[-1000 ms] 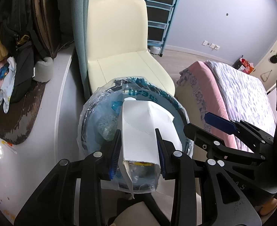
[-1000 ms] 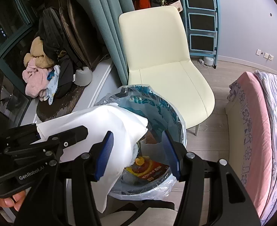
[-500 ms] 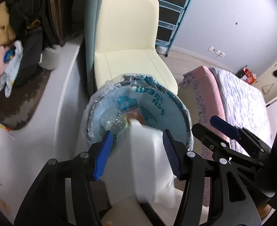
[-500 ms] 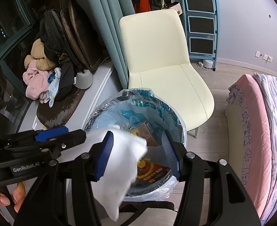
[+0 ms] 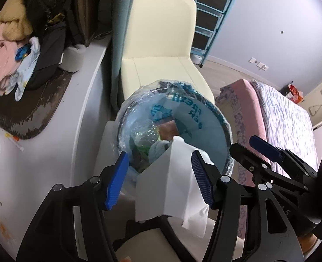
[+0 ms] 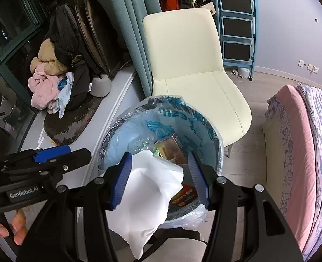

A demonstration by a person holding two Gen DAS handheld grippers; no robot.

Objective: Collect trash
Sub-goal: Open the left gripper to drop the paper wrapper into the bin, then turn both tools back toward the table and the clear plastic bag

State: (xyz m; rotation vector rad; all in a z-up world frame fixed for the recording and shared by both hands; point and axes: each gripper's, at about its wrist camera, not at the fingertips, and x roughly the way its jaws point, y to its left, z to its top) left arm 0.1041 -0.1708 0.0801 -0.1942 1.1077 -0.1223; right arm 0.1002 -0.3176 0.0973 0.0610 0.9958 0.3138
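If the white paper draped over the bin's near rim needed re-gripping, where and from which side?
Judging by its pose, grip the white paper at the loose lower flap hanging outside the trash bin rim, coming from the near side; the upper end is tucked among the trash inside.

Hidden and cut-off parts around the trash bin

In the left wrist view the white paper bag (image 5: pixel 169 183) covers the near rim of the trash bin (image 5: pixel 209 131) and much of what lies inside; only a crumpled clear bottle (image 5: pixel 144 134) and a corner of a brown box (image 5: pixel 168 128) show. Whether the bag touches the blue pads of the left hand-held gripper (image 5: pixel 161 180) cannot be told. In the right wrist view the bag's lower end goes behind the right hand-held gripper (image 6: pixel 159 180), and the red packet (image 6: pixel 186 195) is half hidden, its print unreadable. The bed (image 6: pixel 300 144) is cut by the right edge.
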